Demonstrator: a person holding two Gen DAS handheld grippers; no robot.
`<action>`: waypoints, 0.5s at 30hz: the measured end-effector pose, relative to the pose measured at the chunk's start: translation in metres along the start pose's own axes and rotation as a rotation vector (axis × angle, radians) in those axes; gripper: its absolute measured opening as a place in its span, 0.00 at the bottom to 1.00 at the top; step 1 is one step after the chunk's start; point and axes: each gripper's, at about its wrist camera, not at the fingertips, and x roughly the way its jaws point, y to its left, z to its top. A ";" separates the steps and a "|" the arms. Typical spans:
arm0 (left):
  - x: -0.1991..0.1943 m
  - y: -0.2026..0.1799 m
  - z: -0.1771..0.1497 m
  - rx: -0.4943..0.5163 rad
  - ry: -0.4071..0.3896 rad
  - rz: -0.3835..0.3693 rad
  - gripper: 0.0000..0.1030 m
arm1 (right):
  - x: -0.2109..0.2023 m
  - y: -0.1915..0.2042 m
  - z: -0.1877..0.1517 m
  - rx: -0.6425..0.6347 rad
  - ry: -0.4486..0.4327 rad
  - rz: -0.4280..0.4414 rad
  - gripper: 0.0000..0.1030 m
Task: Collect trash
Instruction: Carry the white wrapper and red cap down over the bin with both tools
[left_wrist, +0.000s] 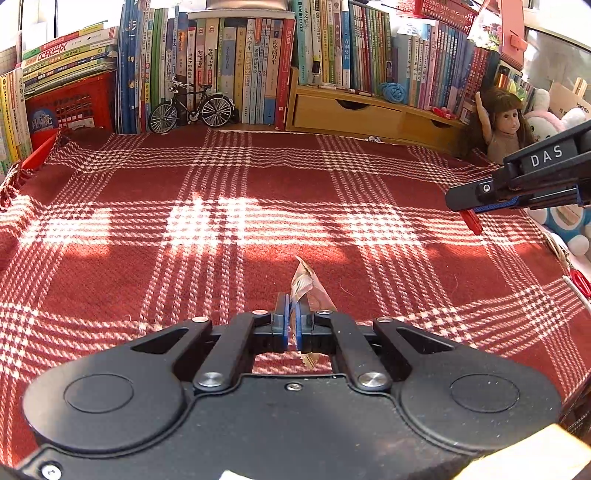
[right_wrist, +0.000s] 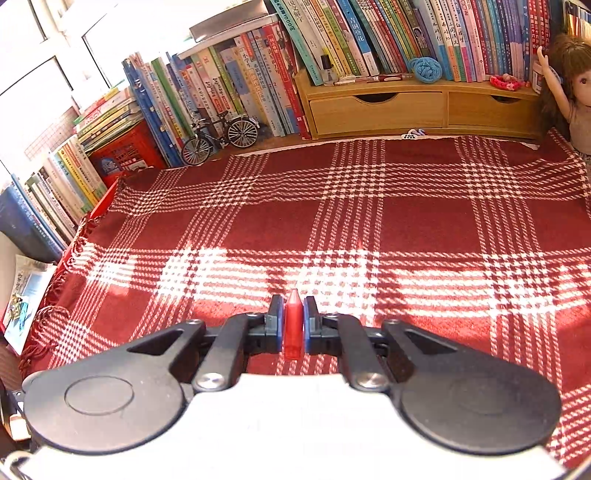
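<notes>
Your left gripper (left_wrist: 293, 321) clamps a wrapper (left_wrist: 308, 286) above the plaid cloth (left_wrist: 221, 221); your right gripper (right_wrist: 293, 321) pinches a red cap (right_wrist: 293, 321) above it.

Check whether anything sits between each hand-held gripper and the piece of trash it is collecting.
Nothing does. The left hand-held gripper is already shut on the crumpled paper wrapper, and the right hand-held gripper on the small red plastic cap. No bin is in view.

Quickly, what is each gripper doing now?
Left gripper: closed on a crumpled wrapper.
Right gripper: closed on a red pen cap.
</notes>
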 end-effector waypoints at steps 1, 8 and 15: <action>-0.007 0.000 -0.004 -0.005 -0.001 -0.011 0.03 | -0.009 0.002 -0.007 -0.003 -0.003 0.013 0.13; -0.057 -0.005 -0.029 0.005 -0.020 -0.066 0.03 | -0.054 0.013 -0.052 -0.022 0.004 0.080 0.13; -0.103 -0.010 -0.057 0.011 -0.008 -0.137 0.03 | -0.082 0.024 -0.092 -0.046 0.026 0.126 0.13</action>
